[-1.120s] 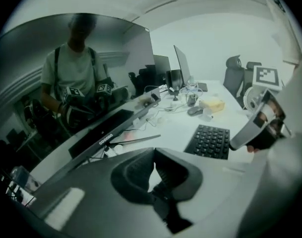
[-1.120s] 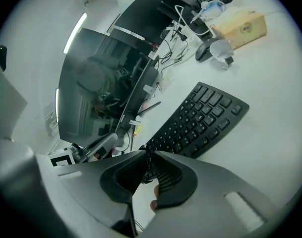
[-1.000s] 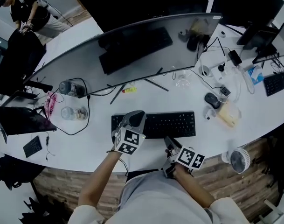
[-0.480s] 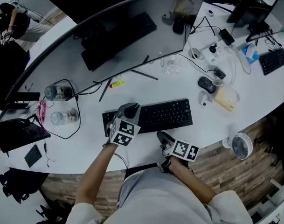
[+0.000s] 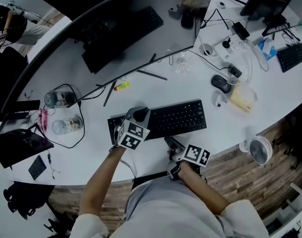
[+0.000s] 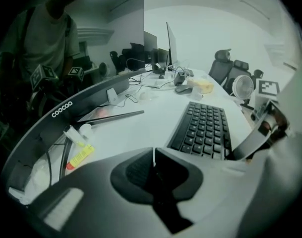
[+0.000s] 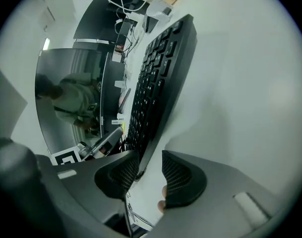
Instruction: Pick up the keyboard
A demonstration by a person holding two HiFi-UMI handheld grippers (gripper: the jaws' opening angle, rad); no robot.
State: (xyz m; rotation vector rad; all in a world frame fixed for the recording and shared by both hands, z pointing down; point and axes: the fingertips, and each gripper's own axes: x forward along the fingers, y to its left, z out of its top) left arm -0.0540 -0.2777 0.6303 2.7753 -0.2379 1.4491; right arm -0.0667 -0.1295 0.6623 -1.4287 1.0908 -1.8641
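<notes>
The black keyboard [image 5: 175,118] lies flat on the white desk [image 5: 225,128] in front of the curved monitor. My left gripper [image 5: 139,114] hovers over the keyboard's left end. In the left gripper view its jaws [image 6: 153,155] are shut with nothing between them, and the keyboard [image 6: 203,128] stretches ahead to the right. My right gripper [image 5: 169,143] sits at the keyboard's near edge, rolled onto its side. In the right gripper view its jaws [image 7: 146,170] are opening, and the keyboard's [image 7: 158,83] edge runs into the gap between the pads without being pinched.
A curved monitor [image 5: 116,33] stands behind the keyboard. A yellow marker [image 5: 122,86], two glass jars [image 5: 61,98] and cables lie at the left. A mouse [image 5: 221,83], a small fan [image 5: 261,149] and a second keyboard [image 5: 292,57] are at the right. A person [image 5: 12,21] stands far left.
Both grippers have sunk a little towards the desk. The left one has settled over the keyboard's left end, and the right one has closed in on its near edge.
</notes>
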